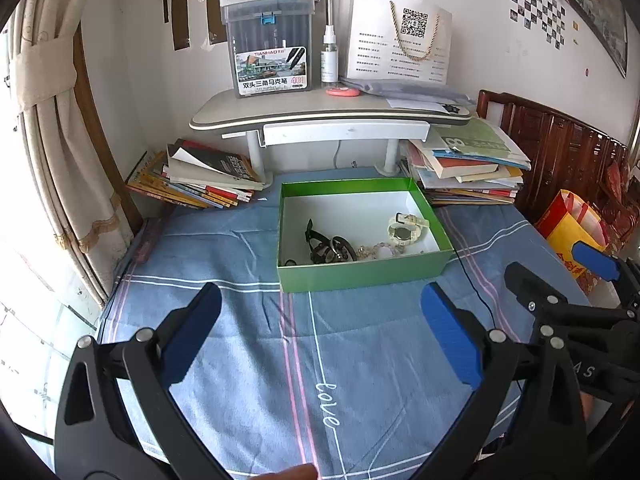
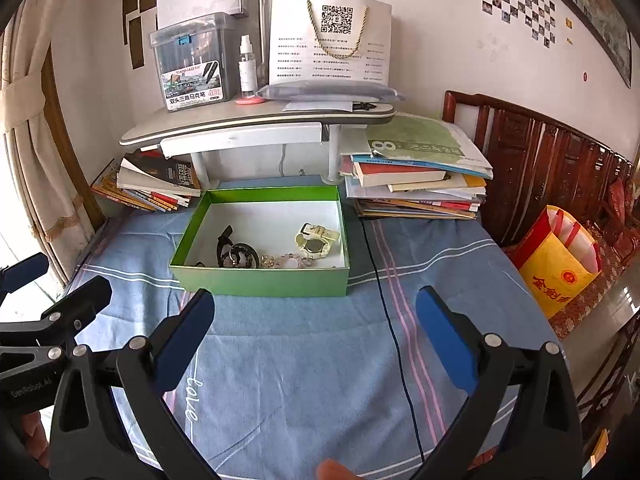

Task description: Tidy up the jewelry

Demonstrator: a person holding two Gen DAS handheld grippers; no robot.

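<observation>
A green box with a white inside stands on the blue cloth; it also shows in the right wrist view. In it lie a cream watch, a black watch, a dark ring-shaped piece and a pale bead bracelet. My left gripper is open and empty, held above the cloth in front of the box. My right gripper is open and empty, beside the left one, also short of the box.
A small white desk stands behind the box, holding a marker case, a spray bottle and a paper bag. Book stacks flank it. A black cable crosses the cloth. A wooden headboard and yellow bag are at right.
</observation>
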